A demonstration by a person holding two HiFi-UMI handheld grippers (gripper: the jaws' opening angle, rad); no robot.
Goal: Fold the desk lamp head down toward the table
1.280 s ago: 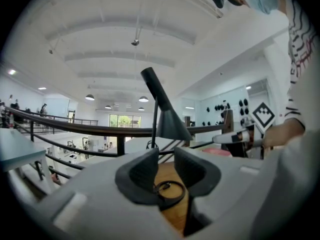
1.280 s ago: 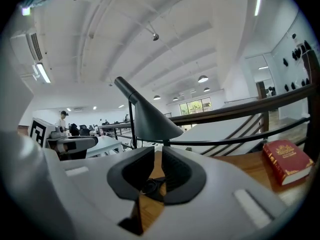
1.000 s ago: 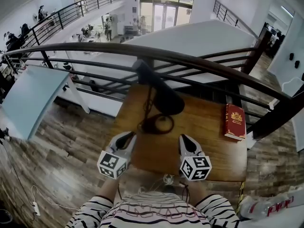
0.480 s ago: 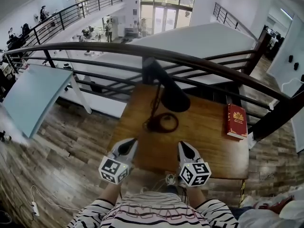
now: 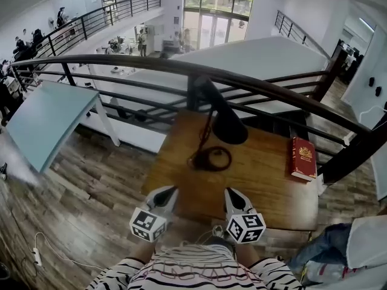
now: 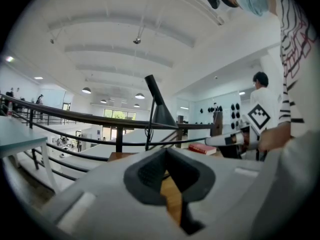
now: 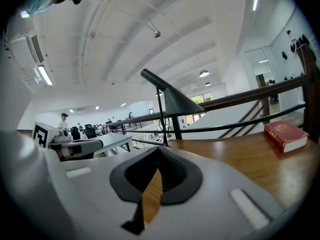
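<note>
A black desk lamp stands on the wooden table, its cone head slanting down over the ring base. The left gripper view shows the lamp ahead, and the right gripper view shows the lamp too. My left gripper and right gripper hover side by side at the table's near edge, well short of the lamp. Both are shut and hold nothing; the left gripper and the right gripper have their pads together.
A red book lies near the table's right edge. A dark metal railing curves behind the table, with a drop to a lower floor beyond it. A pale blue tabletop stands at the left.
Both grippers have drawn back from the lamp toward the table's near edge. The lamp stands as before.
</note>
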